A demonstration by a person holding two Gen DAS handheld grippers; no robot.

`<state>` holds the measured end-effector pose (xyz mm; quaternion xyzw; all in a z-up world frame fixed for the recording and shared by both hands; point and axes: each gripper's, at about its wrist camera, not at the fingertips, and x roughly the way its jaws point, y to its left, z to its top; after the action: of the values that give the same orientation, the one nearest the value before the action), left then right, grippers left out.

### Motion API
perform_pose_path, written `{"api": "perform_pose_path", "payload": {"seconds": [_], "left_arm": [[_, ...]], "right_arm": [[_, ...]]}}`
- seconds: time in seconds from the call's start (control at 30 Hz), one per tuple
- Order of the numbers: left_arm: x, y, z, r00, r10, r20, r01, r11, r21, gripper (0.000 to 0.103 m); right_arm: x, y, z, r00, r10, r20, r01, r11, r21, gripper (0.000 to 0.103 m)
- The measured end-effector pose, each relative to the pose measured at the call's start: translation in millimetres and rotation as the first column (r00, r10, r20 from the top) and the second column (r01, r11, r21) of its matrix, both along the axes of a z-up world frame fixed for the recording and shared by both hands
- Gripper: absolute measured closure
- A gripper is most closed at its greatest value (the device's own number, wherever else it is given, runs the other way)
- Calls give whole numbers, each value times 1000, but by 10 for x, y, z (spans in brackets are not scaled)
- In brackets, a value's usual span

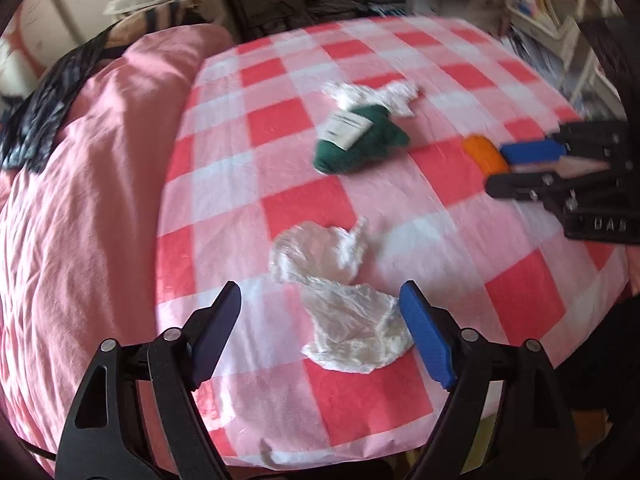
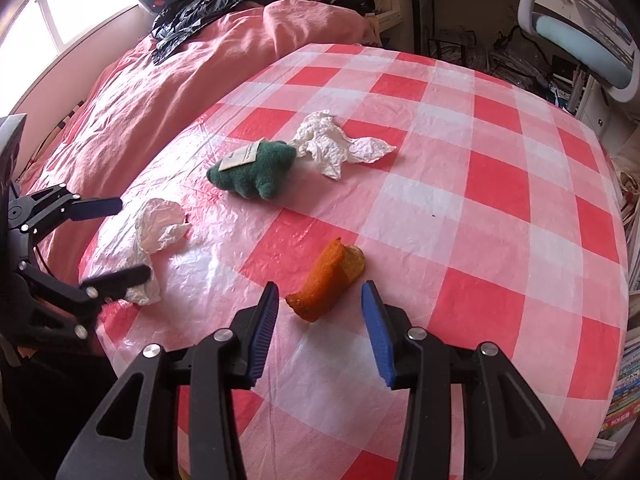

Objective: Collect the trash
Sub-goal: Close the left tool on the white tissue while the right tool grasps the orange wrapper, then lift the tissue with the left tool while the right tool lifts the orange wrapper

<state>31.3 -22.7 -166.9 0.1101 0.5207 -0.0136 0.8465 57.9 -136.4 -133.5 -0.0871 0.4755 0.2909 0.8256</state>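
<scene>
A crumpled white tissue (image 1: pixel 340 296) lies near the front edge of the red-and-white checked cloth (image 1: pixel 400 192). My left gripper (image 1: pixel 320 320) is open with its jaws either side of the tissue's near end; it also shows in the right wrist view (image 2: pixel 124 240) around that tissue (image 2: pixel 156 236). A second crumpled tissue (image 2: pixel 336 146) lies farther back beside a green plush toy (image 2: pixel 256 174). An orange knitted piece (image 2: pixel 326 284) lies just ahead of my open right gripper (image 2: pixel 322 316), which appears in the left wrist view (image 1: pixel 500 166) over the orange piece (image 1: pixel 484 154).
A pink duvet (image 1: pixel 80 200) lies left of the cloth, with a black plastic bag (image 2: pixel 200 4) on it farther back. Shelves with books (image 2: pixel 628 400) stand to the right. A blue chair (image 2: pixel 580 40) and clutter stand behind the cloth.
</scene>
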Motion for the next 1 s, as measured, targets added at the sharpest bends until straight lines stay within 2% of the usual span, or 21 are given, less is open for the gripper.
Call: {"api": "perform_pose_path", "payload": {"seconds": [0.03, 0.07, 0.1, 0.17, 0.2, 0.33, 0.57, 0.8, 1.0], "left_arm": [[-16, -65, -20, 1000, -29, 4, 29, 999, 15, 37], [-17, -92, -11, 999, -46, 2, 46, 999, 9, 50], [-25, -99, 0, 999, -52, -6, 52, 998, -28, 58], [8, -60, 14, 999, -24, -27, 20, 993, -112, 88], [15, -67, 7, 1000, -8, -23, 5, 994, -111, 92], [17, -138, 119, 999, 26, 44, -21, 993, -114, 95], [-29, -212, 521, 976, 70, 207, -39, 988, -150, 94], [6, -88, 734, 952, 142, 271, -88, 976, -201, 94], [11, -59, 797, 940, 163, 299, -102, 973, -207, 94]], "right_arm": [[-2, 11, -3, 1000, 7, 4, -7, 1000, -6, 65], [-2, 9, -2, 1000, 8, 5, -8, 1000, -7, 69], [2, 3, -2, 1000, 9, 5, -9, 1000, -5, 71], [-6, 4, 0, 1000, 14, 11, -14, 1000, -10, 72], [-14, 9, 2, 1000, 19, 17, -19, 1000, -17, 73], [-40, -3, 61, 999, 25, 39, -25, 1000, -8, 73], [-71, -55, 286, 995, 14, 103, -20, 998, 61, 73], [-66, -82, 418, 987, 10, 158, -25, 995, 98, 73], [-86, -112, 517, 980, 6, 201, -31, 992, 124, 73]]}}
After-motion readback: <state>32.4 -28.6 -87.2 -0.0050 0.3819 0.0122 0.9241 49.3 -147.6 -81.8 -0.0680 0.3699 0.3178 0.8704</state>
